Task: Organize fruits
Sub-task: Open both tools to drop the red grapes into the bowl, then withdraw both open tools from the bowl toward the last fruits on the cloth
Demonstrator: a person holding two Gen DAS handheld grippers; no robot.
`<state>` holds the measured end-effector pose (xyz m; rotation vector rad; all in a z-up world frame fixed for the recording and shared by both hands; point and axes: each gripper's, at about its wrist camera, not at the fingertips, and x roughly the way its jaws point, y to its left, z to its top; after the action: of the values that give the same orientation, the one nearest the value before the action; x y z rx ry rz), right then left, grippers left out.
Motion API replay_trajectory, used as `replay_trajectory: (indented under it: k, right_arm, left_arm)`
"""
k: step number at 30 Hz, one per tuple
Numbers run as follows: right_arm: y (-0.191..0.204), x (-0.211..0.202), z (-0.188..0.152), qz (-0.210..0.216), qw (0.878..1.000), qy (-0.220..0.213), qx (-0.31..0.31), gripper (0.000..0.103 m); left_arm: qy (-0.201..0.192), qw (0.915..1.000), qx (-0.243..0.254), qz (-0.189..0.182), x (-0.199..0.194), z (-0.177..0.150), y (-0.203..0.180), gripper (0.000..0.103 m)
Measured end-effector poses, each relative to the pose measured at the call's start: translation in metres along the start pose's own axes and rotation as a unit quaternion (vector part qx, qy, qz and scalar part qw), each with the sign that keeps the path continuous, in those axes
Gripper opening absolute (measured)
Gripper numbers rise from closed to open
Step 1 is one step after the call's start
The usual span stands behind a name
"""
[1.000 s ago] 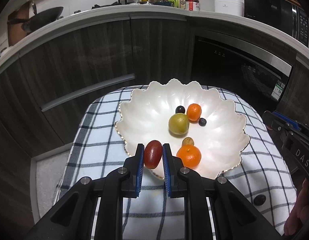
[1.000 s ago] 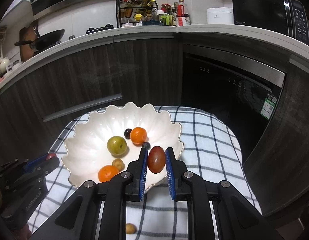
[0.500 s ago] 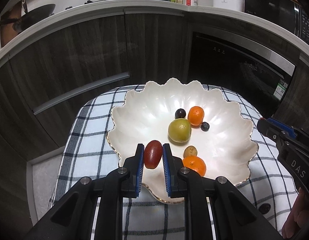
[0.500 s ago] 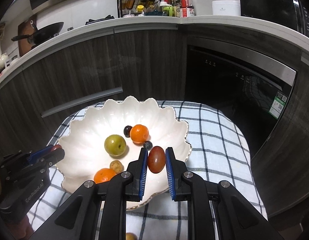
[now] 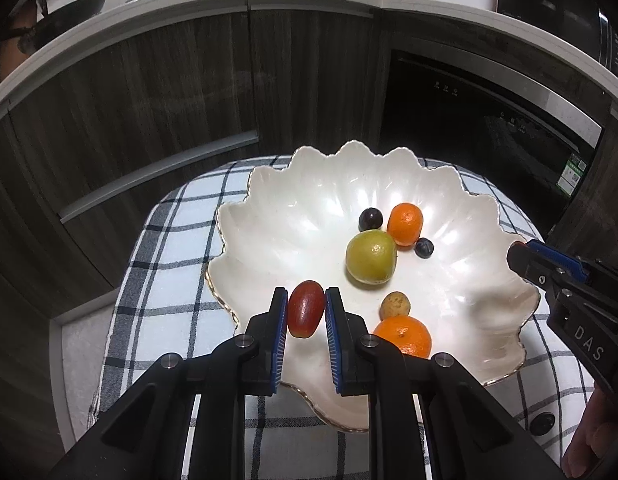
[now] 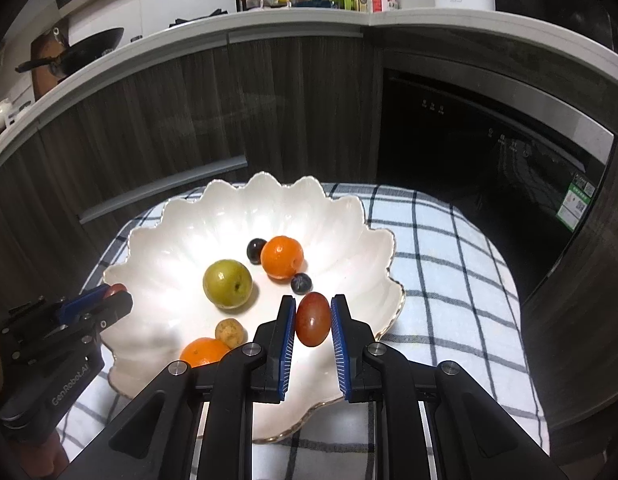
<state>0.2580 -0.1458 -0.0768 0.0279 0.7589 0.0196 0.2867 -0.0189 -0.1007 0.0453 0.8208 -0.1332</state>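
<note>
Checked blue-and-white tablecloth [image 6: 437, 248] carries a scalloped white bowl [image 5: 309, 208]; above it, my left gripper [image 5: 306, 312] and right gripper [image 6: 313, 320] each clamp a red oval grape [image 5: 306, 309] [image 6: 313, 319].

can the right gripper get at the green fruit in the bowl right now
Probably not yet. The right gripper is shut on a red grape, so its jaws are full. The green fruit lies uncovered in the white bowl, so the way is free after a release.
</note>
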Motion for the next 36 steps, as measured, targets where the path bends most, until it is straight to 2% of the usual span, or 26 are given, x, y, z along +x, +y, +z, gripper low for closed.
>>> replay_trajectory:
  k: [5,7,9,10,11,13,17,22,28,36]
  right_arm:
    - [0.003,0.010,-0.004,0.004,1.000,0.019,-0.003,0.020]
    - [0.004,0.011,-0.005,0.006,1.000,0.020,-0.005,0.021]
    - [0.005,0.011,-0.005,0.003,1.000,0.021,-0.008,0.023]
    - [0.005,0.010,-0.005,0.001,1.000,0.020,-0.008,0.034]
    - [0.005,0.009,-0.005,-0.001,1.000,0.018,-0.007,0.050]
    - [0.003,0.004,-0.003,-0.008,1.000,0.006,-0.001,0.066]
    - [0.001,-0.005,0.001,-0.014,1.000,-0.013,0.003,0.075]
    - [0.000,-0.011,0.004,-0.020,1.000,-0.020,0.002,0.078]
    - [-0.003,-0.019,0.004,-0.021,0.999,-0.024,0.008,0.078]
    - [-0.007,-0.038,0.005,-0.023,0.999,-0.039,0.012,0.078]
  left_arm:
    - [0.009,1.0000,-0.001,-0.001,0.007,-0.003,0.001,0.021]
    - [0.009,1.0000,-0.002,0.000,0.008,-0.004,0.001,0.038]
    - [0.004,0.9999,-0.009,0.001,0.005,-0.004,0.003,0.050]
    - [0.001,0.9999,-0.012,0.002,0.004,-0.004,0.004,0.058]
    - [-0.003,0.9999,-0.013,0.007,0.002,-0.005,0.005,0.061]
    - [-0.007,0.9998,-0.011,0.012,0.000,-0.004,0.005,0.066]
    - [-0.015,0.9997,-0.001,0.022,-0.005,-0.003,0.002,0.076]
    - [-0.021,0.9994,-0.003,0.027,-0.012,-0.001,0.000,0.087]
    - [-0.027,0.9992,-0.001,0.030,-0.022,0.002,-0.002,0.092]
    - [-0.039,0.9987,0.001,0.033,-0.039,0.005,-0.007,0.093]
